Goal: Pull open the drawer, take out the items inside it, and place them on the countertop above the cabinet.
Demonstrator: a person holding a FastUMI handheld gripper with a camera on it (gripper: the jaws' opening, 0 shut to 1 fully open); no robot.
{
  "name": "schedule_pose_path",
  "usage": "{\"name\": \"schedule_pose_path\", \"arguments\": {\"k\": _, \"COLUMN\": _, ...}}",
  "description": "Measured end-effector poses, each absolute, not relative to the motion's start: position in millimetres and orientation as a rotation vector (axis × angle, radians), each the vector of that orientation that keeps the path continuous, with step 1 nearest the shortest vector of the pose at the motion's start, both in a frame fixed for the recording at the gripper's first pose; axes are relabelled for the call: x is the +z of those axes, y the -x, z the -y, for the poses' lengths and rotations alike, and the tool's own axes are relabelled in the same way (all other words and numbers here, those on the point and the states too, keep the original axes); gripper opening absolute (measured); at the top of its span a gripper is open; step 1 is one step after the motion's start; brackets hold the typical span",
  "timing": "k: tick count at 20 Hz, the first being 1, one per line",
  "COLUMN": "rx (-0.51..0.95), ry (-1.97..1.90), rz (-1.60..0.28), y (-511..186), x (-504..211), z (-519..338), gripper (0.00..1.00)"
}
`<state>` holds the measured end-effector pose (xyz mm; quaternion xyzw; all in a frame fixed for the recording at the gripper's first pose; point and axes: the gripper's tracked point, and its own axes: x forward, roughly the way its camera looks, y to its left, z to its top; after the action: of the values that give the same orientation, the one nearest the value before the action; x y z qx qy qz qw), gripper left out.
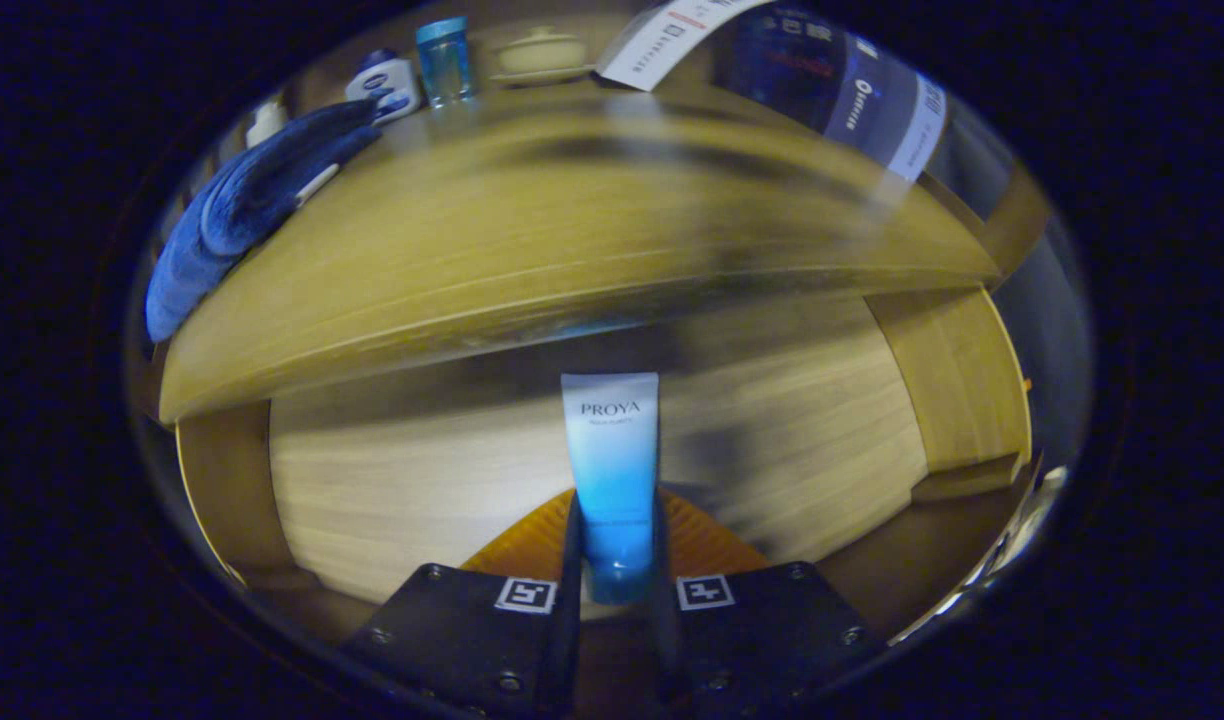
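We see the gripper (614, 560) with both fingers closed on one blue tube (610, 470), which stands up between them over the open drawer (392, 480). Beyond on the countertop (572, 200): one blue towel (252, 200), one blue glass (444, 60).

A: What is smeared? B: The countertop (572, 230) and the open drawer's floor (792, 430) are streaked with blur; their grain cannot be read.

A: What is covered? B: The tube's (610, 460) lower sides lie behind the gripper (615, 560) fingers; an orange thing (702, 540) beneath is mostly hidden, its kind unclear.

A: And far back? B: A blue cloth (242, 210), bottle (387, 85), blue glass (444, 60) and lidded bowl (542, 55) are too small for detail.
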<state>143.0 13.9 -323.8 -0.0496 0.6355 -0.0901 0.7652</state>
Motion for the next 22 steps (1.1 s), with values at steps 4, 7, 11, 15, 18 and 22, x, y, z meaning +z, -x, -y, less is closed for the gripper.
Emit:
{"name": "schedule_pose_path", "arguments": {"k": 4, "rx": -0.229, "ry": 0.134, "rz": -1.340, "y": -145.8, "x": -298.9, "z": -12.2, "gripper": 0.29}}
{"name": "schedule_pose_path", "arguments": {"k": 7, "rx": -0.271, "ry": 0.212, "rz": -1.323, "y": -143.1, "x": -275.9, "z": -3.1, "gripper": 0.29}}
{"name": "schedule_pose_path", "arguments": {"k": 11, "rx": -0.330, "ry": 0.283, "rz": -1.309, "y": -135.4, "x": -247.7, "z": 4.9, "gripper": 0.29}}
{"name": "schedule_pose_path", "arguments": {"k": 15, "rx": -0.324, "ry": 0.268, "rz": -1.252, "y": -141.6, "x": -226.6, "z": -7.7, "gripper": 0.29}}
{"name": "schedule_pose_path", "arguments": {"k": 18, "rx": -0.309, "ry": 0.271, "rz": -1.238, "y": -142.7, "x": -219.0, "z": -18.0, "gripper": 0.29}}
{"name": "schedule_pose_path", "arguments": {"k": 22, "rx": -0.302, "ry": 0.323, "rz": -1.259, "y": -142.9, "x": -219.4, "z": -23.0, "gripper": 0.29}}
